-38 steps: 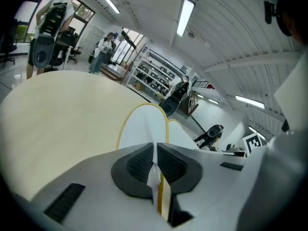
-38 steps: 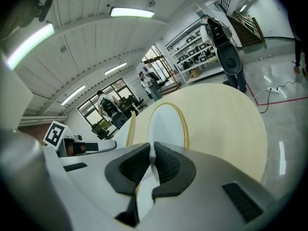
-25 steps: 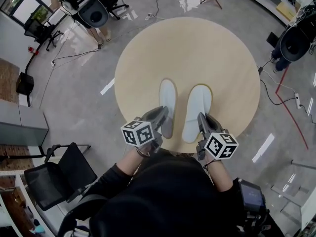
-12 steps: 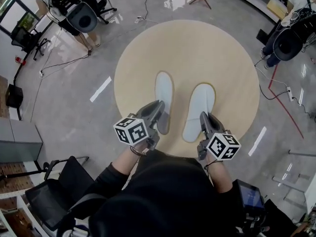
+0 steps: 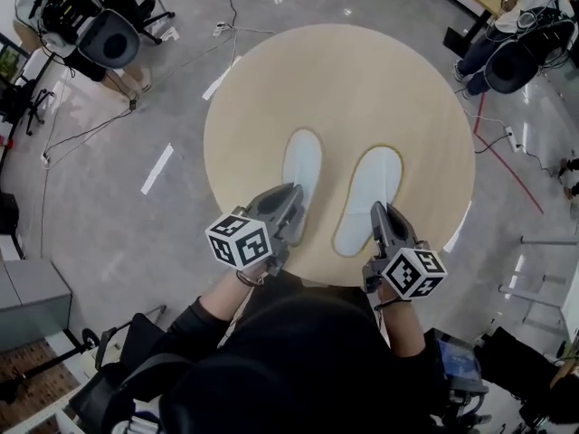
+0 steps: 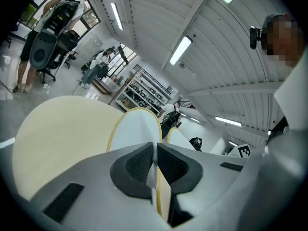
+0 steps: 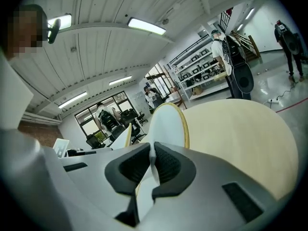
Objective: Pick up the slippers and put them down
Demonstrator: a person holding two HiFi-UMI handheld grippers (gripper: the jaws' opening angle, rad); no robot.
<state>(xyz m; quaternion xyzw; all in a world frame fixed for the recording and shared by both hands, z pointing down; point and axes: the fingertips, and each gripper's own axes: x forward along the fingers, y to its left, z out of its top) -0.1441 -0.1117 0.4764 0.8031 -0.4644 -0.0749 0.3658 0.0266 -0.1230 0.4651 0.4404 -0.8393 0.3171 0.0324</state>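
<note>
Glossy grey floor (image 5: 118,215) is seen around a round beige table (image 5: 362,80), over whose near half two white slippers are laid side by side, toes pointed away. The heel end of the left slipper (image 5: 303,163) is pinched by the left gripper (image 5: 290,208); the right slipper (image 5: 371,195) is likewise clamped at its heel by the right gripper (image 5: 380,215). Whether the soles touch the tabletop cannot be told.

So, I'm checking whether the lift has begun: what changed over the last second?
The left slipper and right slipper moved slightly farther in over the table, toes fanning a little wider apart. Nothing was grabbed or released: the left gripper and right gripper stay shut on the heels.
</note>
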